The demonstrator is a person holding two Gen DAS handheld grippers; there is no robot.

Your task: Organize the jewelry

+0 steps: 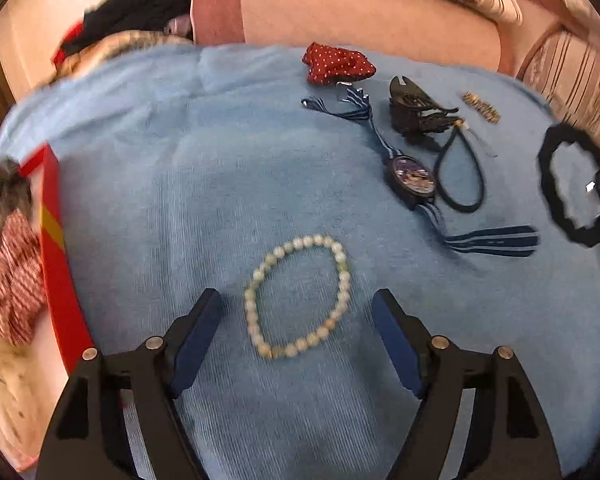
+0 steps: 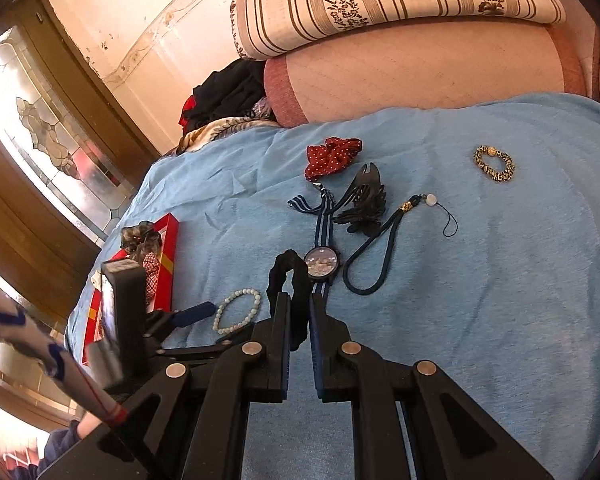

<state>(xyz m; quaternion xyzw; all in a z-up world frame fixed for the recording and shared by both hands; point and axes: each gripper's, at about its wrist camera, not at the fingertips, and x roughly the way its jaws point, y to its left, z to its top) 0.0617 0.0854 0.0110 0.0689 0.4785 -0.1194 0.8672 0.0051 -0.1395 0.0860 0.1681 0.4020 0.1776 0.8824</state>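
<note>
Left gripper (image 1: 298, 312) gapes around bead bracelet (image 1: 298, 296), seemingly untouched.

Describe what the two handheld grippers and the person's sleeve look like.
Both grippers are black plastic, each with two angled linkage arms joined by round silver pivot pins. The left gripper and the right gripper both carry flat dark-blue pads on their jaws. A black boxy camera block sits on the left one. The sleeve is white with blue zigzag and red trim.

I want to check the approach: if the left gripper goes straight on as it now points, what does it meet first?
Most likely the pale bead bracelet, lying on the blue cloth between the open left gripper fingers.
</note>
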